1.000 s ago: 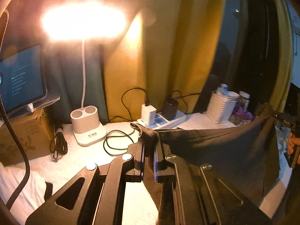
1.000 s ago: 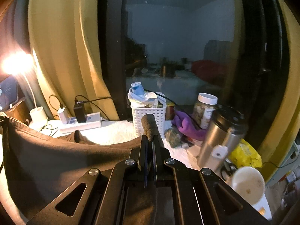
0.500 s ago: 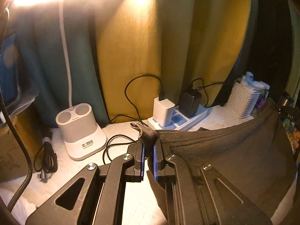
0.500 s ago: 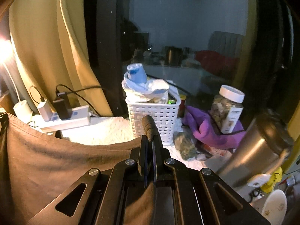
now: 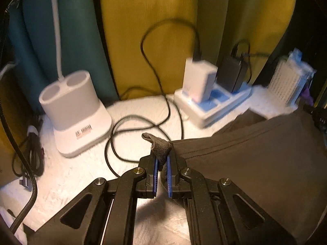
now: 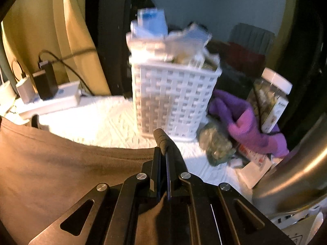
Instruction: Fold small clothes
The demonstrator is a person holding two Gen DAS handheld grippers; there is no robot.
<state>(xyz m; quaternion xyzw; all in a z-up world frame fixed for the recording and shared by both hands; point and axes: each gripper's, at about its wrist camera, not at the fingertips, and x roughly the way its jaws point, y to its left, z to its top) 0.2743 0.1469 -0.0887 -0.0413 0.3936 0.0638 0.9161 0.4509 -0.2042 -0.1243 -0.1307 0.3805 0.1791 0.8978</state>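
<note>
A dark brown-grey garment [image 5: 255,163] hangs stretched between my two grippers above a white fluffy table cover [image 5: 67,175]. My left gripper [image 5: 161,159] is shut on one corner of the garment, and a tuft of cloth sticks out past its blue pads. My right gripper [image 6: 163,153] is shut on the opposite corner, with a rolled tip of cloth poking up between the fingers. The garment [image 6: 61,163] spreads to the left in the right wrist view. Its lower part is hidden below both views.
A white lamp base [image 5: 75,110], a black cable loop [image 5: 143,134] and a power strip with chargers [image 5: 212,102] stand at the back left. A white woven basket [image 6: 171,98], purple cloth [image 6: 245,126], a jar [image 6: 269,100] and a steel tumbler [image 6: 296,173] crowd the right.
Both grippers have moved forward and down toward the table with the garment held taut. The lamp head and the screen have left the left view; the basket looms larger in the right view.
</note>
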